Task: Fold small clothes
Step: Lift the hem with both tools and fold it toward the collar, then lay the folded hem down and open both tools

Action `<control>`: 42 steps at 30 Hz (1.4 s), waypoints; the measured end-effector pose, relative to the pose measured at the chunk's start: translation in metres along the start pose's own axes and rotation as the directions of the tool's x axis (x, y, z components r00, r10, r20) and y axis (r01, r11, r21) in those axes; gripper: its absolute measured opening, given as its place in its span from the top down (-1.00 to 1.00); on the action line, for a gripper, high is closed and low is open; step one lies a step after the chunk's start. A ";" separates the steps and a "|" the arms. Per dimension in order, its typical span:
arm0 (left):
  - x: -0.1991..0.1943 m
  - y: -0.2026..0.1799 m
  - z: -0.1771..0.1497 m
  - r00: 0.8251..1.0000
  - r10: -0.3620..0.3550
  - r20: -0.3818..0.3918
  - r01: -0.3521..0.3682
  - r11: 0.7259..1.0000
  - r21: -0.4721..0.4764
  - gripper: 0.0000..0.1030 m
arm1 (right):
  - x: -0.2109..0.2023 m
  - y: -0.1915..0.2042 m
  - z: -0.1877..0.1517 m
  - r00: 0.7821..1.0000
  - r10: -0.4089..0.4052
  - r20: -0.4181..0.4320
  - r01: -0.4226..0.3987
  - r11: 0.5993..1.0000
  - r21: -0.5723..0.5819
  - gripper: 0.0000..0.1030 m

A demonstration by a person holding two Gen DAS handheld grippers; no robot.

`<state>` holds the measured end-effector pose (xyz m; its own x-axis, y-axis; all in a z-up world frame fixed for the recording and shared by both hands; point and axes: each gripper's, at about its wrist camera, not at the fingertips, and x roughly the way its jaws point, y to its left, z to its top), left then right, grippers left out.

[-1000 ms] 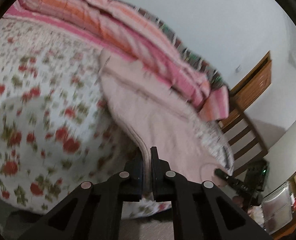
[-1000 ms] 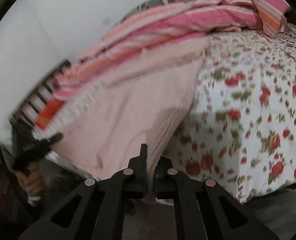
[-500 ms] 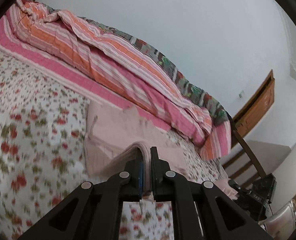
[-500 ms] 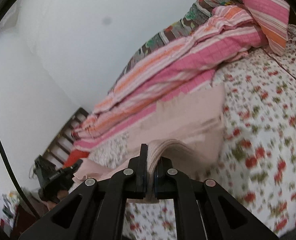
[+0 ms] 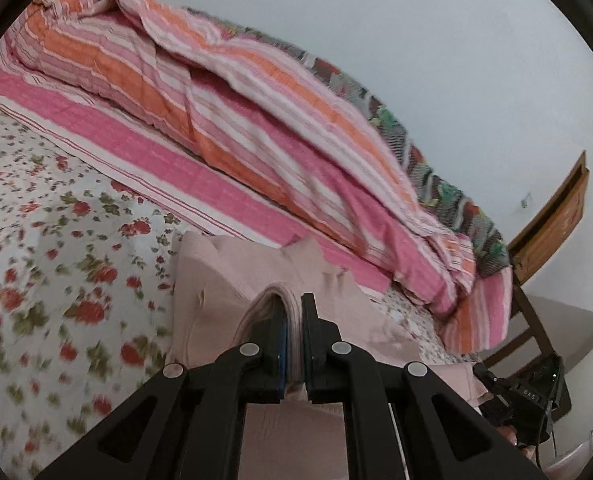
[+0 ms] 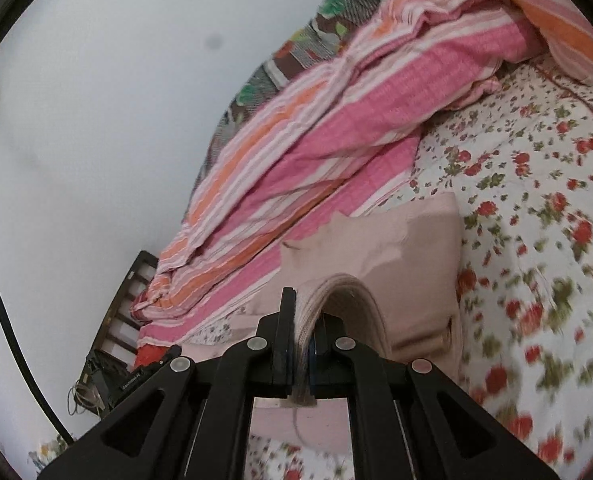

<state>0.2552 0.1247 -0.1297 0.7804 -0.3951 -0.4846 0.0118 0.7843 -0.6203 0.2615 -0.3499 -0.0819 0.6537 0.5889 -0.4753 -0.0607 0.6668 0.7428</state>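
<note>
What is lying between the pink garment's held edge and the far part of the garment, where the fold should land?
Nothing visible. Both the left gripper and the right gripper are shut on the pink garment, and ahead lies only its own flat part; the striped quilt lies beyond it.

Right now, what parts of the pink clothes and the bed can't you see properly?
- Pink garment: its near part is hidden behind the left gripper in the left wrist view, and behind the right gripper in the right wrist view, so its kind is unclear.
- Floral sheet: the near flowers are blurred in both views.
- Striped quilt: its far end is cut off by the lens edge.
</note>
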 end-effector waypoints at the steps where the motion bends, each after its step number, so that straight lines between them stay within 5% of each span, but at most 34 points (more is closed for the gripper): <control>1: 0.010 0.003 0.003 1.000 0.009 -0.009 -0.009 1.000 -0.004 0.87 | 0.008 -0.002 0.005 1.000 -0.009 -0.007 0.009 1.000 -0.005 0.90; 12: 0.091 0.011 0.035 0.994 0.064 -0.084 -0.063 0.998 0.019 0.84 | 0.079 -0.023 0.043 0.988 -0.142 -0.055 0.136 0.986 -0.100 0.87; 13: 0.095 0.011 0.036 0.993 0.067 -0.093 -0.065 0.998 0.018 0.80 | 0.086 -0.027 0.044 0.987 -0.147 -0.071 0.140 0.985 -0.096 0.80; 15: 0.097 0.013 0.038 0.994 0.061 -0.096 -0.061 0.998 0.010 0.41 | 0.091 -0.030 0.043 0.985 -0.154 -0.079 0.146 0.984 -0.101 0.62; 19: 0.085 0.012 0.037 0.997 0.051 -0.050 -0.050 0.999 0.020 -0.05 | 0.085 -0.023 0.038 0.984 -0.162 -0.070 0.148 0.973 -0.176 0.32; 34: 0.000 0.009 -0.055 0.990 0.090 -0.110 -0.082 0.994 0.076 -0.25 | -0.007 -0.005 -0.071 0.939 -0.316 -0.135 0.254 0.903 -0.346 0.21; 42: -0.020 0.025 -0.094 0.985 0.048 -0.168 -0.049 0.999 -0.003 -0.28 | -0.014 -0.012 -0.109 0.949 -0.253 -0.189 0.194 0.940 -0.282 0.16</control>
<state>0.1811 0.1069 -0.1940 0.6640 -0.4320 -0.6103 -0.0284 0.8011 -0.5979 0.1708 -0.3168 -0.1357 0.4928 0.4766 -0.7280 -0.1427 0.8696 0.4727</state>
